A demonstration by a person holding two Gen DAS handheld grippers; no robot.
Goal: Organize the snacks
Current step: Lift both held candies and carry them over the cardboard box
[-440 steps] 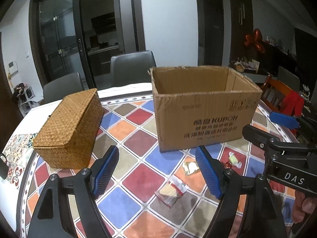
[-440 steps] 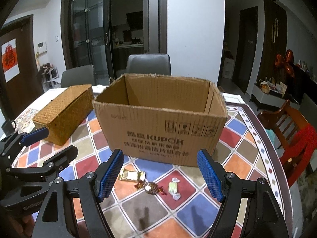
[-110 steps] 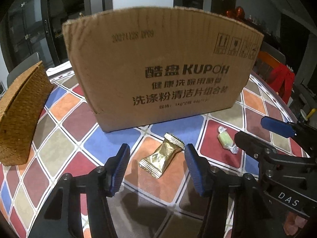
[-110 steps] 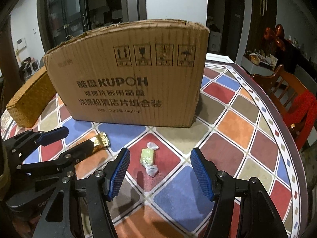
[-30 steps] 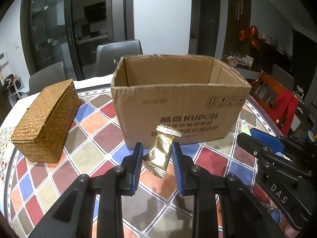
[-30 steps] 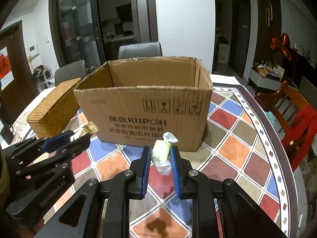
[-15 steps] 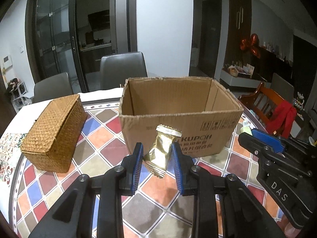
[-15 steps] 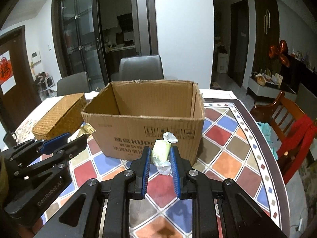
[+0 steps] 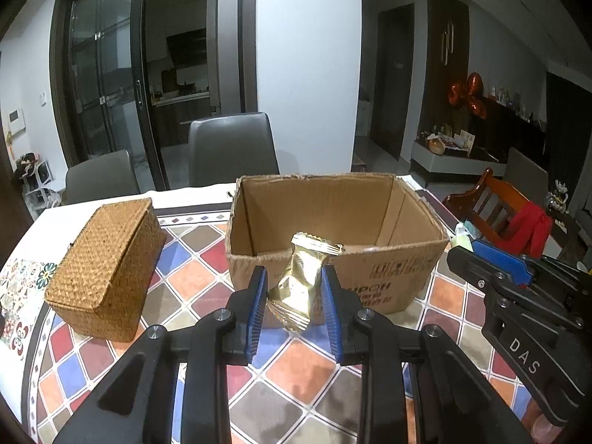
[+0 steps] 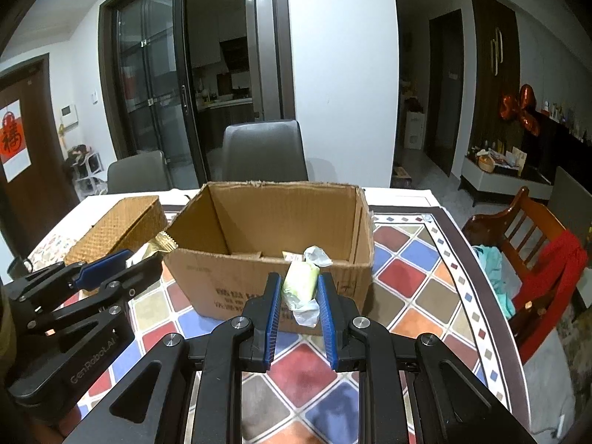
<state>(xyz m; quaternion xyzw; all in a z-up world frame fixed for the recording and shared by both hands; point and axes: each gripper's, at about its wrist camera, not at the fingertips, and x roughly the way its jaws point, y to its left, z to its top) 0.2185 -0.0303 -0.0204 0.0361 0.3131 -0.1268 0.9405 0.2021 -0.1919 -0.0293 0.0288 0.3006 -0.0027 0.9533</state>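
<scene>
Gold snack packet (image 9: 299,284): clenched between left gripper (image 9: 295,309) fingers
Green wrapped candy (image 10: 300,284): clenched between right gripper (image 10: 298,318) fingers
Cardboard box (image 9: 403,255): beyond both fingertips

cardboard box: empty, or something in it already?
Not empty. In the right wrist view the open cardboard box shows at least one small packet on its floor by the near wall; how many, cannot tell.

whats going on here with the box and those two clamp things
A person is sorting snacks with a tool in each hand. The left tool is shut on a gold packet, and the right tool is shut on a green candy. Both are held in the air in front of the open cardboard box, not yet over it. A wicker box sits closed beside it.
</scene>
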